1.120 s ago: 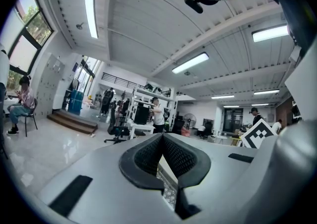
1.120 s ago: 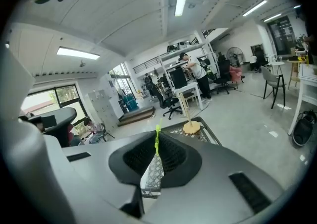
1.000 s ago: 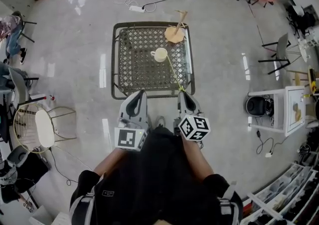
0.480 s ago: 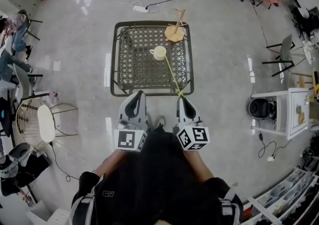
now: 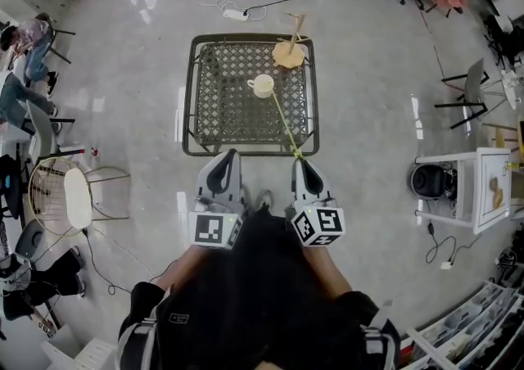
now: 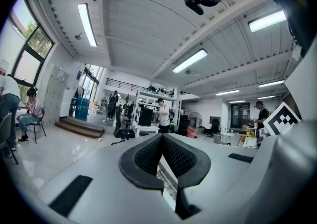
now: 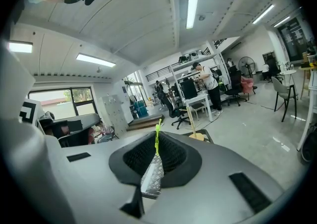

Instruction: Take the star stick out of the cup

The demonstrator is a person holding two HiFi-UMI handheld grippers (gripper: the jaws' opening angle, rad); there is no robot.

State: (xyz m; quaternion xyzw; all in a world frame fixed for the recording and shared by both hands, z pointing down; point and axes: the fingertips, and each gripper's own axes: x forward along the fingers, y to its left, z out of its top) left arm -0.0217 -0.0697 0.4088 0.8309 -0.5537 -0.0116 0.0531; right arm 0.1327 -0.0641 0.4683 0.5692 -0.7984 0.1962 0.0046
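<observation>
Hardly anything is being shifted since a second ago: the star stick [image 5: 281,119] is being pinched at its near end by the closed right gripper [image 5: 300,160], far end in the cup [image 5: 263,86], left gripper [image 5: 229,155] closed and empty, and the cup is likely being put at risk of tipping by any sideways drag.

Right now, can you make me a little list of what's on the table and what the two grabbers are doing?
table: dark mesh top, in front of the person
cup: pale, standing near the table's middle
star stick: thin, yellow-green, slants from the cup toward the person
right gripper: fingers shut on the star stick's near end
left gripper: fingers shut, nothing between them
wooden stand: at the table's far right corner, beyond the cup
</observation>
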